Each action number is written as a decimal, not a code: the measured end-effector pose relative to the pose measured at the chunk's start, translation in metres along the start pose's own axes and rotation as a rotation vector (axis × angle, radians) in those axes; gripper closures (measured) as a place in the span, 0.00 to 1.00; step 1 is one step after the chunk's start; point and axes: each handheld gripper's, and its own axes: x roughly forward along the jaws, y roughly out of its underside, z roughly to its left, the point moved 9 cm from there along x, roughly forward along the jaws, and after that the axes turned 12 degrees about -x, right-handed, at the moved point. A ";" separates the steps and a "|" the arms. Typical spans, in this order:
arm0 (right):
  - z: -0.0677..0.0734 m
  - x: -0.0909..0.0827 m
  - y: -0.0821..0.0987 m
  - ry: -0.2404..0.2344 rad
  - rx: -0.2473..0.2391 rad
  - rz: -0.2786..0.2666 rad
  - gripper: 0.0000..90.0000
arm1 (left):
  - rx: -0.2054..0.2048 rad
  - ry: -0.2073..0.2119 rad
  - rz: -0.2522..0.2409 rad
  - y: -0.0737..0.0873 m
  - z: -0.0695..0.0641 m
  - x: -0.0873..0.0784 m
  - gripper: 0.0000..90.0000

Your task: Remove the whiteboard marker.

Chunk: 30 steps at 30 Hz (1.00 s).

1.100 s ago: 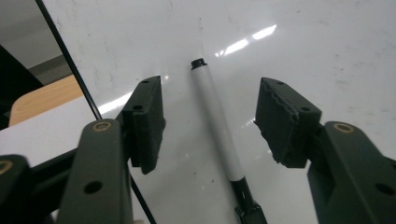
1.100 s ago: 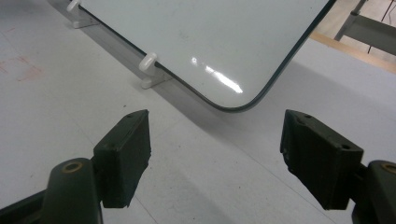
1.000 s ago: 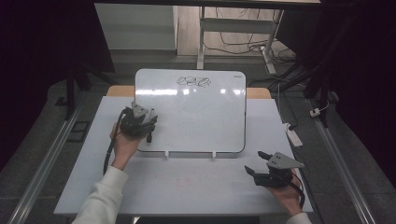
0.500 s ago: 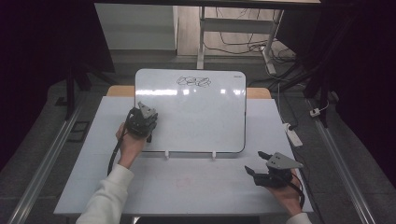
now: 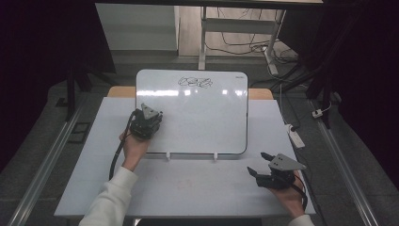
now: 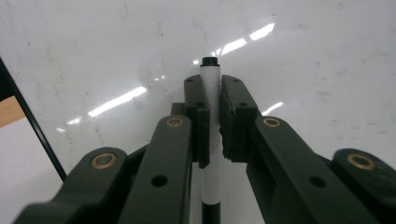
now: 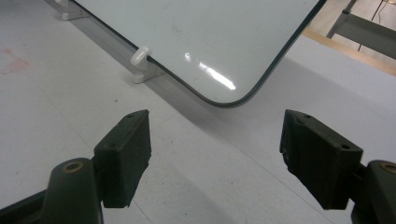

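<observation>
Two tools: left tool (image 6: pixel 212 116) just clamped on marker (image 6: pixel 211 81) at whiteboard's (image 5: pixel 197 117) left edge, right tool (image 7: pixel 215 156) wide on bare table (image 5: pixel 188 188).

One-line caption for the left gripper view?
Left gripper shut on a white marker, tip pointing at the whiteboard.

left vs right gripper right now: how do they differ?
The left gripper is shut on a white marker; the right gripper is open with nothing between its jaws. The left's jaws have just been closing. The left sits over the whiteboard; the right hangs over the table near the board's lower corner. Both are black, two-jawed and hand-held.
</observation>
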 end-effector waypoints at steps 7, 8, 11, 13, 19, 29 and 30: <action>-0.001 -0.001 -0.001 -0.002 0.014 -0.024 0.28 | -0.038 0.135 -0.076 -0.012 -0.009 -0.032 0.91; -0.001 -0.001 -0.001 0.001 0.019 -0.032 0.28 | -0.043 0.162 -0.084 -0.013 -0.010 -0.037 0.91; 0.000 -0.001 -0.002 0.006 0.032 -0.059 0.28 | -0.042 0.248 -0.110 -0.014 -0.018 -0.052 0.91; 0.000 -0.001 -0.004 0.004 0.037 -0.066 0.29 | -0.032 0.302 -0.117 -0.011 -0.025 -0.061 0.91; 0.009 0.001 -0.014 -0.044 0.066 -0.082 0.29 | 0.014 0.396 -0.114 -0.001 -0.047 -0.073 0.91; 0.033 0.017 -0.057 -0.152 0.108 -0.111 0.32 | 0.095 0.495 -0.070 0.010 -0.097 -0.063 0.91; 0.037 0.020 -0.061 -0.166 0.106 -0.112 0.32 | 0.105 0.504 -0.066 0.011 -0.102 -0.062 0.91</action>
